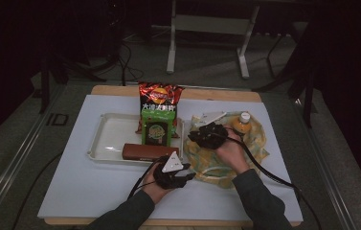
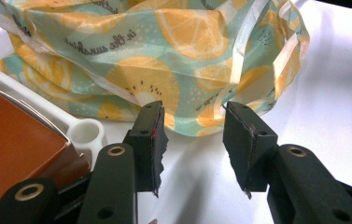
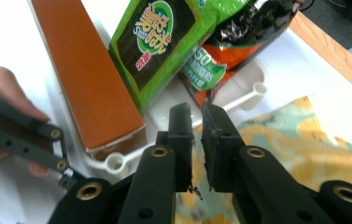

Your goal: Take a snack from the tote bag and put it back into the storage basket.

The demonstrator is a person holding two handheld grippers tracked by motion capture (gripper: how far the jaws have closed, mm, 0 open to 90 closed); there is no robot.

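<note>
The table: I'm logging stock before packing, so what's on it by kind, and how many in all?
Snack bags: 2, the red-and-black bag and the green bag
Brown boxes: 1
Bottles: 1
Lemon-print cloth bags: 1
White trays: 1
Total: 6

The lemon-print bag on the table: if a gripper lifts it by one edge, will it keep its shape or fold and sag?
The lemon-print bag would probably sag: its thin fabric already lies crumpled in soft folds. It looks light by itself, but the bottle resting on it may weigh one side down. The loose handles would likely dangle.
</note>
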